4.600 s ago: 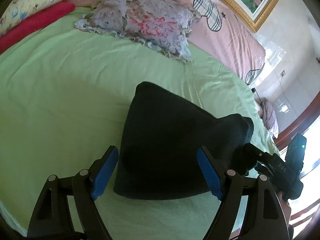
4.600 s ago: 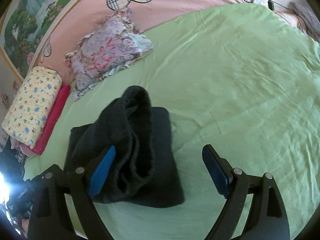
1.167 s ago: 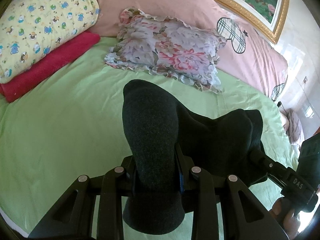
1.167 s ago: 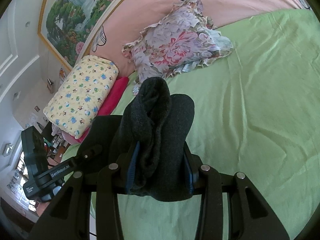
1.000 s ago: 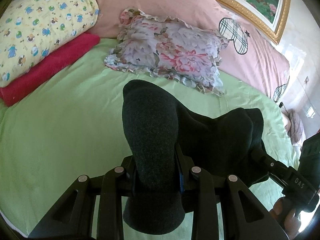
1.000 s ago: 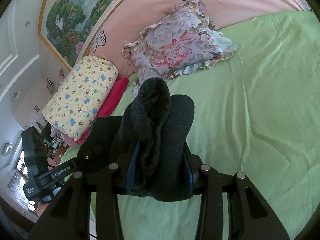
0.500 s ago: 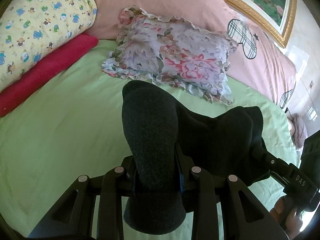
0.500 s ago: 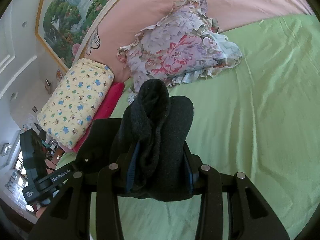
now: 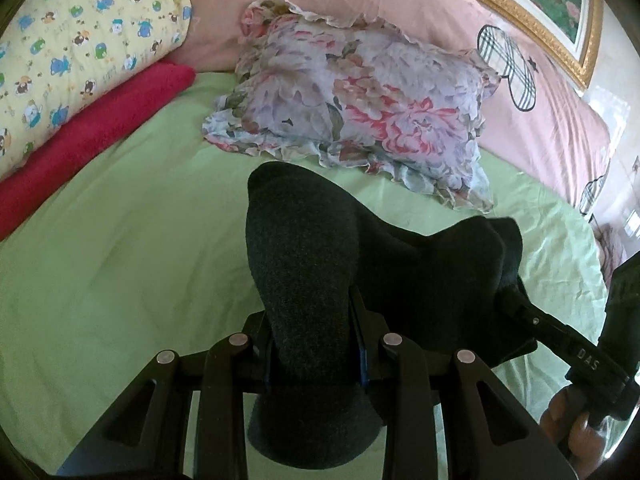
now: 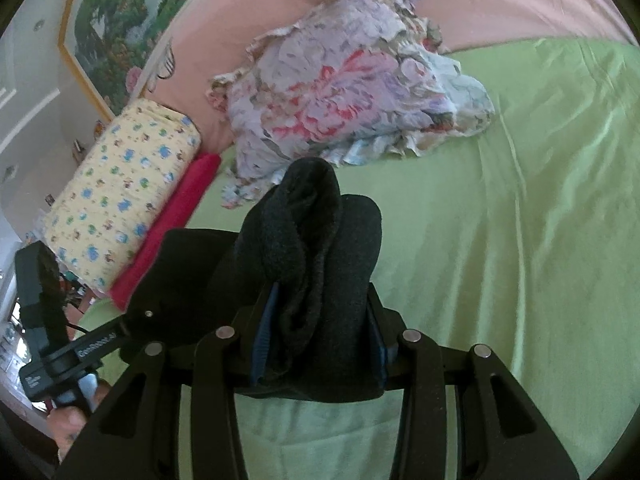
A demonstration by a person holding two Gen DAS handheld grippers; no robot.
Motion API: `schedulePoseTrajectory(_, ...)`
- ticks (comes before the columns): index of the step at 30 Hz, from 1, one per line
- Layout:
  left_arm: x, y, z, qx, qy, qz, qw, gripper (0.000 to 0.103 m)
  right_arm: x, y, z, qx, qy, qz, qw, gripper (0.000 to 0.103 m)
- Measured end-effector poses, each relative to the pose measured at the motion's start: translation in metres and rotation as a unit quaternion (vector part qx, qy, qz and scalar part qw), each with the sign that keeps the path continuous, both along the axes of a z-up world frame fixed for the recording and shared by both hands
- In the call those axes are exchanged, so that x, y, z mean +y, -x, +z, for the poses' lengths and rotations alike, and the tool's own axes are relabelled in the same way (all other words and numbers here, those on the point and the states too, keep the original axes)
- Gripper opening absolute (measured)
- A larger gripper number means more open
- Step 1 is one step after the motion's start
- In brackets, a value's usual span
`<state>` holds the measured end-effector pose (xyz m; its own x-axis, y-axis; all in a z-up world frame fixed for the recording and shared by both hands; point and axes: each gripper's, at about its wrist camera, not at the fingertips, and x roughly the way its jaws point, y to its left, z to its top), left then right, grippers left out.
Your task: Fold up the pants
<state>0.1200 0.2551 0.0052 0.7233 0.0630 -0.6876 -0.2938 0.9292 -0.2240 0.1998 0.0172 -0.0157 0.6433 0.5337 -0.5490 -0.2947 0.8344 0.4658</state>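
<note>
The folded dark pants (image 9: 304, 256) are held up between both grippers above the green bed sheet (image 9: 120, 264). My left gripper (image 9: 314, 344) is shut on one end of the bundle; the cloth bulges over its jaws and hides the pads. My right gripper (image 10: 320, 336) is shut on the other end of the pants (image 10: 320, 248). The right gripper shows at the right edge of the left wrist view (image 9: 560, 344), and the left gripper at the lower left of the right wrist view (image 10: 80, 348).
A floral pillow (image 9: 360, 92) lies just beyond the pants. A rolled yellow patterned blanket (image 9: 80, 52) sits on a red blanket (image 9: 92, 136) at the far left. A pink headboard (image 9: 360, 8) runs behind. Green sheet (image 10: 520, 240) stretches to the right.
Both grippers closed on the pants and lifted them off the sheet. In the last second they have carried the bundle toward the floral pillow, which now looks closer.
</note>
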Motion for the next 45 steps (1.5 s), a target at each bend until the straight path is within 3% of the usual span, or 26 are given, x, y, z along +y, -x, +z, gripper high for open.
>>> schedulePoseTrajectory(7, 0.006, 0.002, -0.014, 0.013, 0.003, 0.019, 0.9997, 0.060, -0.011, -0.006, -0.017, -0.009, 0.067, -0.040, 0.997, 0.052)
schedulePoseTrajectory(16, 0.015, 0.008, -0.029, 0.027, -0.001, 0.035, 0.9990, 0.079, -0.019, -0.012, -0.028, -0.008, 0.074, -0.042, 0.996, 0.066)
schedulePoseTrajectory(24, 0.013, 0.022, -0.026, 0.033, -0.016, 0.042, 0.9984, 0.082, -0.030, -0.007, -0.029, -0.012, 0.071, -0.076, 0.994, 0.068)
schedulePoseTrajectory(28, 0.009, 0.031, -0.024, 0.040, -0.021, 0.045, 0.9979, 0.082, -0.044, -0.001, -0.031, -0.007, 0.044, -0.095, 0.995, 0.068)
schedulePoseTrajectory(36, -0.012, 0.054, -0.018, 0.050, -0.064, 0.051, 0.9954, 0.082, -0.039, 0.026, -0.022, -0.037, 0.038, -0.076, 0.996, 0.070)
schedulePoseTrajectory(45, -0.035, 0.078, -0.013, 0.048, -0.112, 0.039, 0.9918, 0.083, -0.014, 0.058, -0.008, -0.106, 0.095, -0.051, 0.988, 0.091)
